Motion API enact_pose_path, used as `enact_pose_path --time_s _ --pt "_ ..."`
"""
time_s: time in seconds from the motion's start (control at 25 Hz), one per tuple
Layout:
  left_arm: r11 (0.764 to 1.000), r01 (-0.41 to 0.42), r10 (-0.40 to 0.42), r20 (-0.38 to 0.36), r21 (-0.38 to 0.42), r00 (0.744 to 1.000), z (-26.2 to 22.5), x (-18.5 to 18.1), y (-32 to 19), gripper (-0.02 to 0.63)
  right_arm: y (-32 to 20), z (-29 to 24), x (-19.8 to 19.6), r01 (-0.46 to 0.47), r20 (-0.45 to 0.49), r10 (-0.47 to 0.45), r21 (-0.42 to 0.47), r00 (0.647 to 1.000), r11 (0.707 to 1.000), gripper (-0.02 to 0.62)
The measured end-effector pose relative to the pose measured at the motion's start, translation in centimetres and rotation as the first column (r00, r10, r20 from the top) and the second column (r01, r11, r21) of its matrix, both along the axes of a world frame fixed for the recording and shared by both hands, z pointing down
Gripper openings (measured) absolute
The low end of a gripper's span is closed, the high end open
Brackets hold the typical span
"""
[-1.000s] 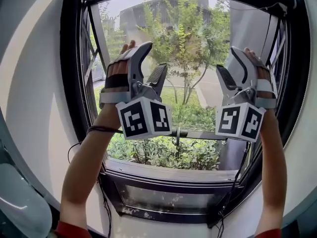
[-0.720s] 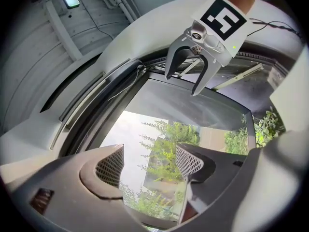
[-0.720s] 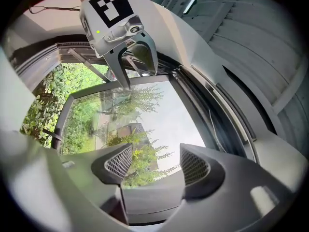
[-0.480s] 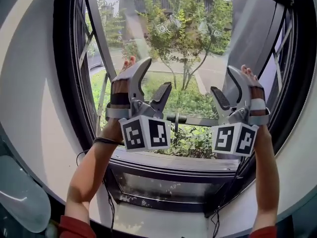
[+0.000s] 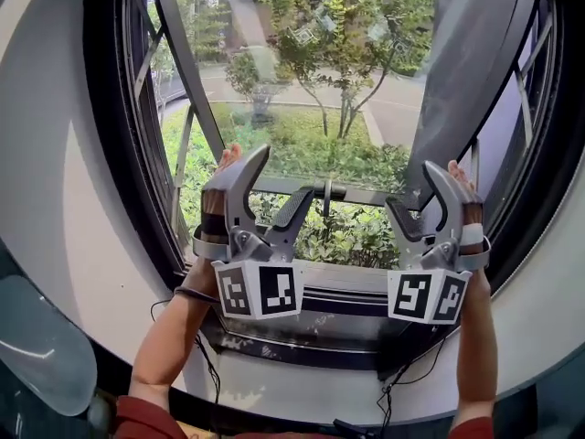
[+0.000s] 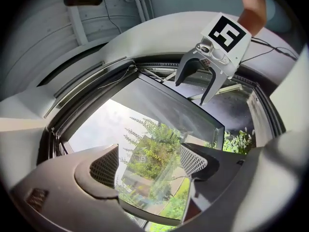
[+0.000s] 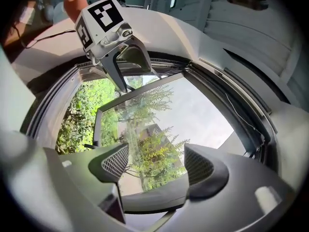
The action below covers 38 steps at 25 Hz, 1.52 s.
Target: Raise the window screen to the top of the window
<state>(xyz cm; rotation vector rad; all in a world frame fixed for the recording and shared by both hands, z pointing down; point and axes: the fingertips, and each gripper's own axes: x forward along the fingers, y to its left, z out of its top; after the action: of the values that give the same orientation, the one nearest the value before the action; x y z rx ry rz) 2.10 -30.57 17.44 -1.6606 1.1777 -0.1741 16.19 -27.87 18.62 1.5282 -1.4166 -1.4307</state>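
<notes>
**Head view: both hand-held grippers wide, low at the window**

Noted white wall [image 5: 55, 181] curving round a black window frame [image 5: 110, 154]. Looked through the glass pane [image 5: 274, 108] to trees [image 5: 343, 44] and lawn outside.

Made out the window screen [image 6: 96, 93] only as a dark strip along the top edge of the opening, in the left gripper view. Could not tell its mesh. Placed both hand-held grippers well below that strip and just above the sill [image 5: 356, 286].

Checked left hand-held gripper [image 5: 285, 170], carried in the left hand [image 5: 215, 213] and tipped upward toward the pane. Read its jaws as having just been opening, now spread wide. Found nothing between the mesh-faced pads [image 6: 105, 166] in its own view, only glass and foliage beyond.

Checked right hand-held gripper [image 5: 409, 183], carried in the right hand [image 5: 471, 218], likewise tipped upward. Read its jaws as having just been opening, now spread wide, with nothing between them.

Logged marker cubes, left [image 5: 260, 289] and right [image 5: 428, 297], facing the head camera. Spotted a dark handle [image 5: 325, 193] on the pane's lower bar, showing between the two grippers. Logged a black cable [image 5: 206, 364] hanging below the sill.
</notes>
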Motion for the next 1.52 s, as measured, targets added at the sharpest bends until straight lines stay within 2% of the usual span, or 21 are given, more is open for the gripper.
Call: enact_pose_path --time_s 0.28,0.44,0.6,0.72,0.96,1.08,1.28,1.4,1.52 --pt "0.996 -0.046 0.046 0.001 -0.081 0.999 4.6 0.5 1.8 0.379 3.0 4.3 -0.3 0.065 0.149 -0.058 -0.039 0.987 0.997 0.356" --pt "0.981 -0.096 0.08 -0.098 -0.167 0.992 7.2 0.0 2.5 0.379 4.2 6.7 -0.1 0.096 0.248 -0.077 -0.067 0.966 0.993 0.356" --pt "0.967 -0.12 0.074 -0.204 -0.225 0.976 9.5 -1.1 3.1 0.379 4.6 10.4 -0.4 0.132 0.34 -0.082 -0.128 0.937 0.983 0.356" --pt "0.944 -0.148 0.073 -0.25 -0.295 0.966 11.4 -1.6 3.4 0.377 4.9 12.7 -0.4 0.143 0.4 -0.076 -0.139 0.913 0.98 0.354" --pt "0.913 -0.181 0.055 -0.331 -0.365 0.942 14.3 -2.9 3.8 0.376 6.0 16.1 -0.5 0.171 0.499 -0.066 -0.168 0.864 0.971 0.353" --pt "0.894 -0.205 0.046 -0.374 -0.398 0.926 15.9 -3.4 3.9 0.373 6.5 17.3 -0.9 0.2 0.56 -0.074 -0.167 0.825 0.966 0.353" --pt "0.851 -0.249 0.039 -0.417 -0.463 0.908 18.8 -3.4 4.2 0.365 7.4 18.1 -2.0 0.292 0.67 -0.155 -0.097 0.726 0.952 0.33" --pt "0.821 -0.292 0.035 -0.467 -0.491 0.884 20.2 -3.3 4.7 0.355 7.7 18.5 -2.6 0.315 0.689 -0.181 -0.072 0.701 0.946 0.305" --pt "0.797 -0.306 0.025 -0.478 -0.52 0.878 21.6 -2.9 5.2 0.348 7.7 19.0 -2.8 0.327 0.713 -0.195 -0.05 0.673 0.944 0.299"
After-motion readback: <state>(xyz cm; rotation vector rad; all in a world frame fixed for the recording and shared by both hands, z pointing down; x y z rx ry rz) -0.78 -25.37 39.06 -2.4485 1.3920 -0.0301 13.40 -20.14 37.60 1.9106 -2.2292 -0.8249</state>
